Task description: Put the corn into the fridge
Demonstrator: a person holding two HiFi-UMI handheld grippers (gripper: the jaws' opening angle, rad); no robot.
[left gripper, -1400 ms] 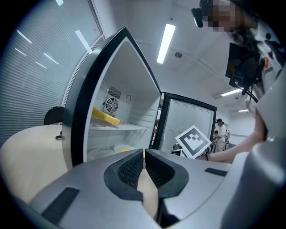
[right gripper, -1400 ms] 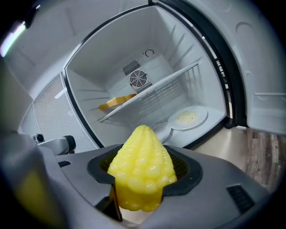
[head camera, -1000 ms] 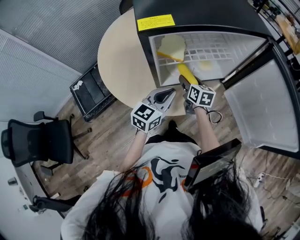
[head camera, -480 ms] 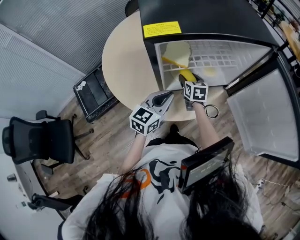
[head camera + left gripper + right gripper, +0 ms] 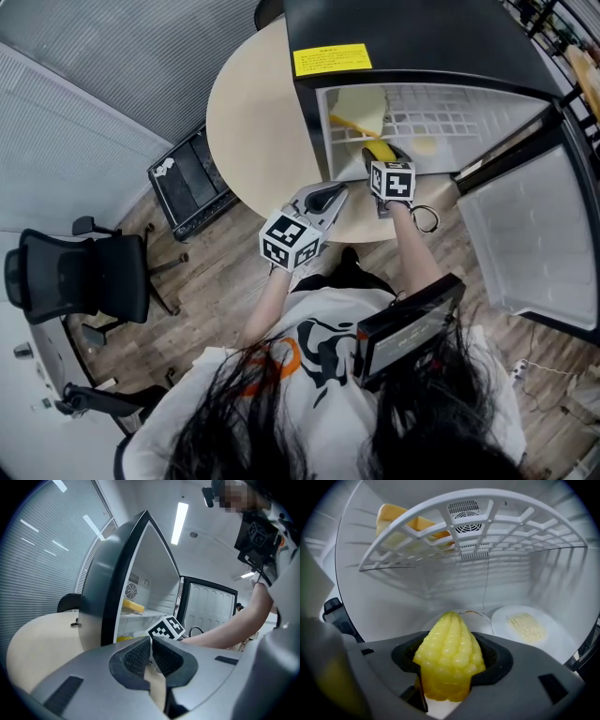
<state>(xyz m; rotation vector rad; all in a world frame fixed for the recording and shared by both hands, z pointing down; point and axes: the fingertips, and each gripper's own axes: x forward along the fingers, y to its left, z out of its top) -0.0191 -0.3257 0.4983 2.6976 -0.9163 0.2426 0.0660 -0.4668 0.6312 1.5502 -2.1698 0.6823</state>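
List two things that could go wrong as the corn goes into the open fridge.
The yellow corn cob, clamped in the jaws of the right gripper, hangs above the white fridge floor; released here, it might roll onto the white plate of pale food. The white wire shelf sits just overhead, so raising the gripper could knock it.

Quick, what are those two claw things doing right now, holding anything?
Left gripper: closed, nothing in it.
Right gripper: closed on the corn.
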